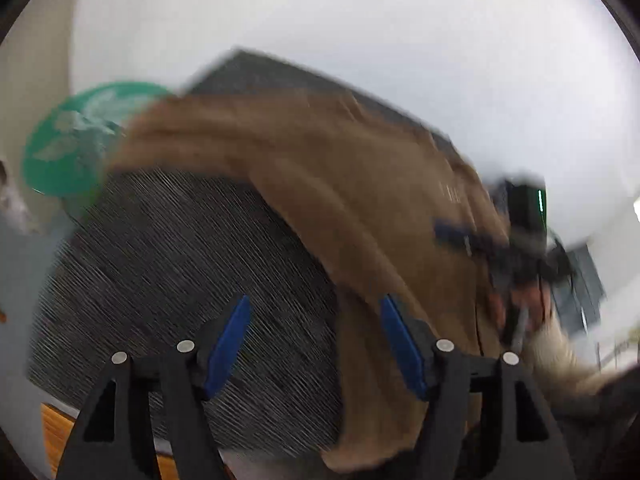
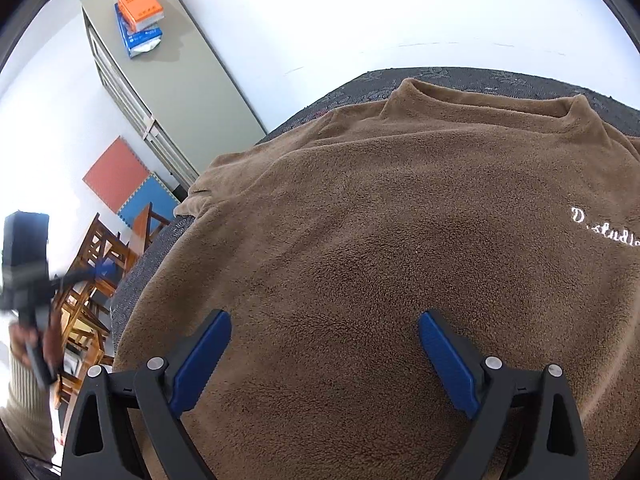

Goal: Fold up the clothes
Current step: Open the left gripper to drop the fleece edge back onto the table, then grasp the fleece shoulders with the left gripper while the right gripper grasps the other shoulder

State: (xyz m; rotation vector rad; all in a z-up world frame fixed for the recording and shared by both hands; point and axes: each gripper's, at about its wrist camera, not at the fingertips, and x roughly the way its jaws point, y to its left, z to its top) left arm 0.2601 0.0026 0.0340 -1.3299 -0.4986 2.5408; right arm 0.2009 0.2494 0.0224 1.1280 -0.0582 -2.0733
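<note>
The desk (image 2: 132, 280) is the biggest thing here, covered in a dark grey woven cloth with a fine ribbed texture, and your brown sweater (image 2: 360, 240) lies across most of it. It's spread front-up, collar at the far edge and the white stitched lettering facing you, which makes sense since you want the body flat so fold lines land straight. The fabric is thick fuzzy fleece, soft and matte, so I'd guess it drapes heavy and holds a crease loosely rather than sharply. One sleeve bunches toward the far-left corner of the desk in the right view. In the left view the picture is smeared, and the sweater looks like it hangs off the near edge of the desk, though the blur makes that hard to call.

Your right tool (image 2: 324, 360) hovers low over the lower chest with its blue pads spread wide, nothing between them. Your left tool (image 1: 316, 344) is also spread wide and empty, off to the side of the sweater over the bare cloth.

Whether any fold is in yet I can't settle: the body reads as flat and full width, but the sides aren't all visible.
</note>
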